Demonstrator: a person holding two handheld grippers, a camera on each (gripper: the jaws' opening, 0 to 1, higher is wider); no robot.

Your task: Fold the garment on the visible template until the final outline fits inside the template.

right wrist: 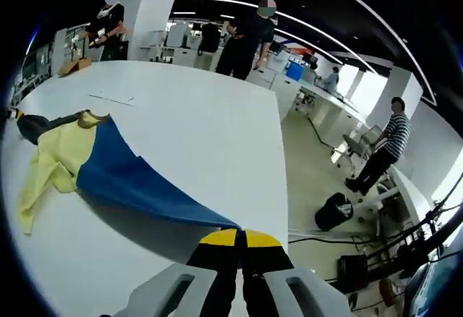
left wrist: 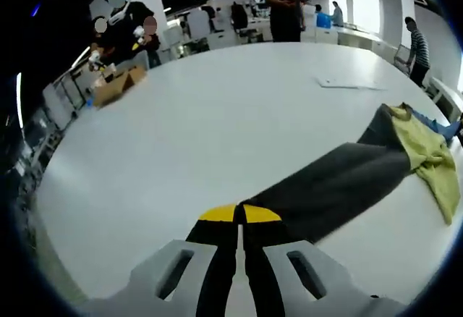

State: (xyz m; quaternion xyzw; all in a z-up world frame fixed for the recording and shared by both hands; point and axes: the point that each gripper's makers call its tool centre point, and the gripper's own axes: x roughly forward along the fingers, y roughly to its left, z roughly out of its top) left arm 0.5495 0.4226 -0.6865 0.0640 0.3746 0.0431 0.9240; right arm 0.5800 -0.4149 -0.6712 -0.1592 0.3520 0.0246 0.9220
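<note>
Left gripper view: a cardboard box sits at the far left edge of the white counter, with a person standing behind it. At the bottom centre, the left gripper has its yellow-tipped fingers pressed together on the grey end of the garment, which runs away to the right into a yellow part; a flat white sheet lies beyond it. Right gripper view: the garment lies at the left on the counter, yellow at the far left, blue stretching toward the bottom centre, where the right gripper pinches its blue edge with the fingers closed. To the right, a person in a striped shirt stands on the floor.
</note>
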